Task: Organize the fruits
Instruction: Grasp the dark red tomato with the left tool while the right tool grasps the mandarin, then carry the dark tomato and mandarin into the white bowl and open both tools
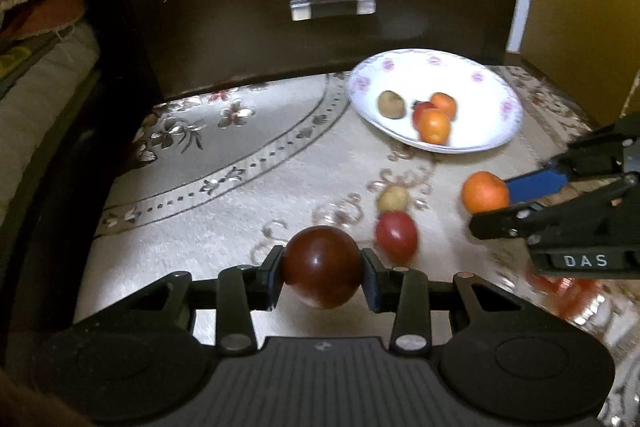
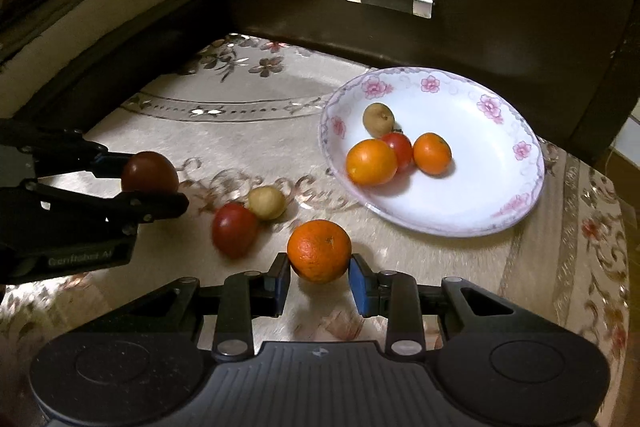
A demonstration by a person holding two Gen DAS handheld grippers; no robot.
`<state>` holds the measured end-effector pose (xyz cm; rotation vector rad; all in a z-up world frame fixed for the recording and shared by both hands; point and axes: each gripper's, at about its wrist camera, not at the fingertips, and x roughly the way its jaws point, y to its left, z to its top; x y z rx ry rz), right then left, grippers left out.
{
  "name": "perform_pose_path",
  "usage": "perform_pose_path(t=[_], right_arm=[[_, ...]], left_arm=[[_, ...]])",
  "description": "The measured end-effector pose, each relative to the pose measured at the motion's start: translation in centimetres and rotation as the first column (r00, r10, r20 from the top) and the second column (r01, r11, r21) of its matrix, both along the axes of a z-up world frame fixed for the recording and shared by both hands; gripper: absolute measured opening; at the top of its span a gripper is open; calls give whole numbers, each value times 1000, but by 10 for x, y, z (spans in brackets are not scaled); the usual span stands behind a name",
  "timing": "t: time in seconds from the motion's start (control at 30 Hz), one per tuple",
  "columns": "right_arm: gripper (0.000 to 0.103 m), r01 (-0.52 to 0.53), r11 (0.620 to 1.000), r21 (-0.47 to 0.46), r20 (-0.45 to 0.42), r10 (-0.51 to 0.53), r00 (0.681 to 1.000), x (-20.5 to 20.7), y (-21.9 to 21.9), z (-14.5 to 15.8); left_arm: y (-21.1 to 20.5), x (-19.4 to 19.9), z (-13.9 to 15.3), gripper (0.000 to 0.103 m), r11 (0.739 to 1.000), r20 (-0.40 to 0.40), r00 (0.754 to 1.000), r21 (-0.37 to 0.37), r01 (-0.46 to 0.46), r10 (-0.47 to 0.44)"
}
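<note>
I take the plate [image 2: 516, 211] as my landmark; it sits on the bench [image 2: 460, 267] against the dark drawer front [image 2: 460, 39]. I judge I am mid-carry with both hands: the right gripper [image 2: 319, 281] has its jaws clenched on an orange [image 2: 319, 255], just short of the plate's near rim; the left gripper [image 1: 322, 277] grips a dark red fruit [image 1: 322, 265], further off to the plate's left. Next, I reckon, each goes over the rim and lets go low, so nothing rolls. Counted: one plate; oranges, three, two on the plate; red fruits, three, one on the plate, one loose beside it; small brown fruits, two, one on the plate.
</note>
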<state>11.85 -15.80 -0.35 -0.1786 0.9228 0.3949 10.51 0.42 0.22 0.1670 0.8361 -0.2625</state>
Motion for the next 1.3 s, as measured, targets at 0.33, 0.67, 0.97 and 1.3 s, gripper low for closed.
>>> perform_pose_path(t=[0.33, 0.67, 0.97, 1.3], right_arm=[[28, 45, 999, 28, 58, -47, 997, -44, -9, 30], [28, 101, 995, 20, 79, -102, 992, -59, -17, 33], [28, 136, 990, 41, 91, -139, 986, -53, -25, 35], [28, 166, 985, 47, 97, -170, 981, -47, -32, 35]], left_arm=[[-31, -30, 19, 45, 998, 16, 997, -2, 70, -70], [-54, -33, 28, 44, 993, 35, 993, 3, 116, -116], [-62, -23, 29, 44, 993, 38, 992, 10, 118, -118], [-70, -13, 29, 44, 992, 42, 992, 16, 121, -122]])
